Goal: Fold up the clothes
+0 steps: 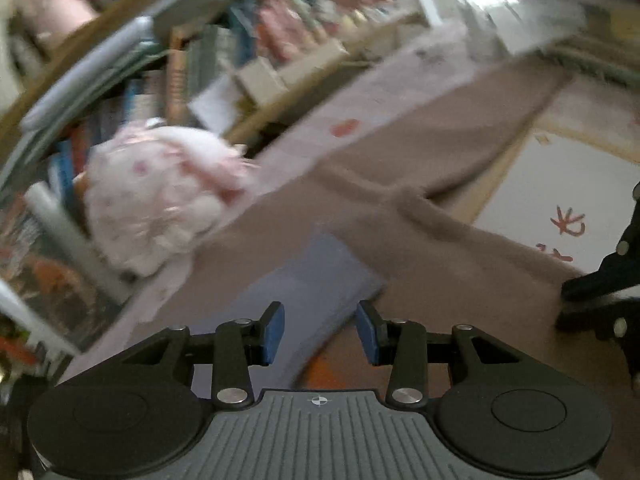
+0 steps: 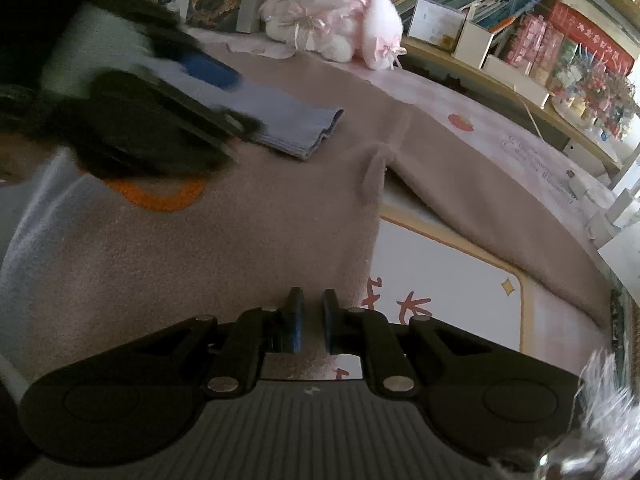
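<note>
Jaws of the left gripper (image 1: 320, 332) stand apart with nothing between them, while the jaws of the right gripper (image 2: 311, 320) are drawn nearly together, and whether any cloth is nipped in them cannot be told. Both hang over the brown garment (image 2: 224, 236), which lies spread flat on the tabletop (image 2: 448, 280). Its sleeve (image 2: 472, 184) runs long away from the body toward the bookshelf (image 2: 520, 36). A folded blue cloth (image 2: 296, 124) lies on the garment, ahead of the left jaws. Beyond the garment sits 1 pink plush toy (image 2: 336, 12). By my reading, the right hand is nearer the sleeve, so folding it in falls to that side.
</note>
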`<state>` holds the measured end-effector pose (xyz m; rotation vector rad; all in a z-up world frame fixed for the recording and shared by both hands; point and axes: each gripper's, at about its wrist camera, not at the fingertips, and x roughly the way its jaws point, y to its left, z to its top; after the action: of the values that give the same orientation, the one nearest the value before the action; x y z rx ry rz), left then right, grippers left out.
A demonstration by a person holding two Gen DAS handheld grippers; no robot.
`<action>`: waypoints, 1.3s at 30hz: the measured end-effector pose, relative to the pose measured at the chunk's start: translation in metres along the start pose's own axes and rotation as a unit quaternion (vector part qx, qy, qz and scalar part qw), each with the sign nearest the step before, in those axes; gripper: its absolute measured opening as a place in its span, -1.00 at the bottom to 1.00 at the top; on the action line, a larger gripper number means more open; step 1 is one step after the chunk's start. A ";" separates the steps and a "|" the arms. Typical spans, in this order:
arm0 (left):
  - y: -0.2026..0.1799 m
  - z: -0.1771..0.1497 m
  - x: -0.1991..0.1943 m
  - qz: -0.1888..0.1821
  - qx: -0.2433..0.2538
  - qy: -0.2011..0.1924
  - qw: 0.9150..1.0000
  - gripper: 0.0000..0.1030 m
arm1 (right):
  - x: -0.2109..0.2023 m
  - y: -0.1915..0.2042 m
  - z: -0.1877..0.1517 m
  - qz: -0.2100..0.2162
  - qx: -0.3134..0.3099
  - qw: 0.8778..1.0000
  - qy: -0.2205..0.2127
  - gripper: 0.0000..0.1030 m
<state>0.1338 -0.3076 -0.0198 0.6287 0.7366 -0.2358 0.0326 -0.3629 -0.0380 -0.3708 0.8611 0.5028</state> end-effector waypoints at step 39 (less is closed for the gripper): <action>0.346 -0.344 -0.111 0.299 -0.387 0.138 0.861 -0.67 | 0.011 0.034 0.021 -0.137 0.051 0.988 0.045 -0.66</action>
<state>0.0061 0.1753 0.0165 0.0861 0.7955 0.7221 0.0329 -0.3214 -0.0382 -0.4120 0.9033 0.1880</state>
